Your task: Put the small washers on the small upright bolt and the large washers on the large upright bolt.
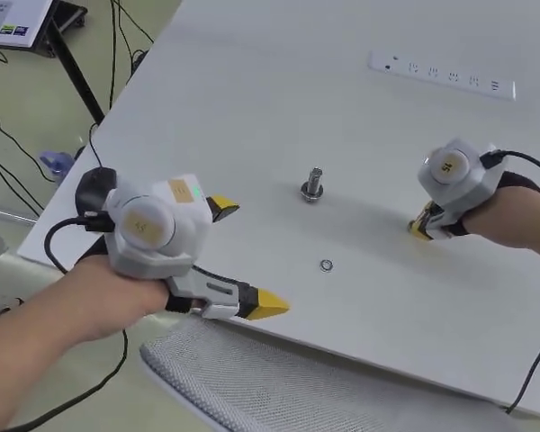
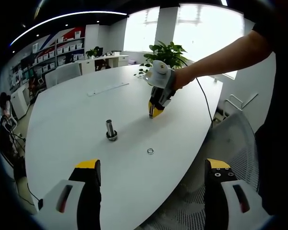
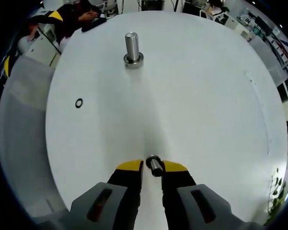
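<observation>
The head view looks forward and down from above the near edge of the white oval desk [image 1: 252, 90]. It has the left tongs [image 1: 249, 256] close below it and the right tongs [image 1: 420, 229] farther off across the top.

The left gripper view sits low at that near edge and faces almost level across the desk, toward the right tongs and the bright windows [image 2: 201, 24] beyond.

The right gripper view hangs close over the desktop, tilted steeply down, and faces the opposite way, toward the near edge.

All three views share the middle of the desk, with the upright silver bolt [image 1: 312, 184] and the small metal ring washer [image 1: 326, 265] near it.
</observation>
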Demonstrator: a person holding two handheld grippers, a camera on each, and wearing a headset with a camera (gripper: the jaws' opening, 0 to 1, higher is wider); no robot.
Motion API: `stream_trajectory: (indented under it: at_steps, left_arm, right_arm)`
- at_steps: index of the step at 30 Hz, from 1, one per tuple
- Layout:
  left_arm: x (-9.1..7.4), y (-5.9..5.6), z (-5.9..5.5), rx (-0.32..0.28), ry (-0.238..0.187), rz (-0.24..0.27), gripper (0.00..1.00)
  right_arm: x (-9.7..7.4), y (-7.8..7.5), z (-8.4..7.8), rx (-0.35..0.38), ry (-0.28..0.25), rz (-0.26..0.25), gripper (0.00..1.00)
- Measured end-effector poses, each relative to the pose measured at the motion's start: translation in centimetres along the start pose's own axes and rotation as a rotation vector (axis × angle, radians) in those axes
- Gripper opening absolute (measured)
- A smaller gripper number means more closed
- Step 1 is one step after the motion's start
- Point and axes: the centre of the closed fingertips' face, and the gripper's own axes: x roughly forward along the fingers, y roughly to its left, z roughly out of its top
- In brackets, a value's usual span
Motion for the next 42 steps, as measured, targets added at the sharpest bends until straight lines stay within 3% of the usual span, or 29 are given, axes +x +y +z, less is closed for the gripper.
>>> stream_trajectory:
  at_steps: [15, 20, 32, 42]
  left_arm:
    - [-0.2, 0.1, 0.1, 0.009, 0.003, -0.003, 0.89]
    - [-0.4, 0.1, 0.6, 0.011, -0.011, 0.000, 0.89]
    - [-0.8, -0.1, 1.1, 0.026, -0.019, -0.005, 0.89]
    - [-1.4, -0.1, 1.1, 0.042, -0.023, -0.016, 0.88]
  right_arm:
    - [-0.7, 0.1, 0.0, -0.011, -0.001, 0.008, 0.19]
    - [-1.3, 0.0, 0.1, -0.008, -0.001, 0.010, 0.20]
    - [-3.4, 0.0, 1.7, -0.030, -0.028, -0.002, 0.24]
    - [-4.7, 1.5, 3.6, -0.061, -0.045, 0.005, 0.24]
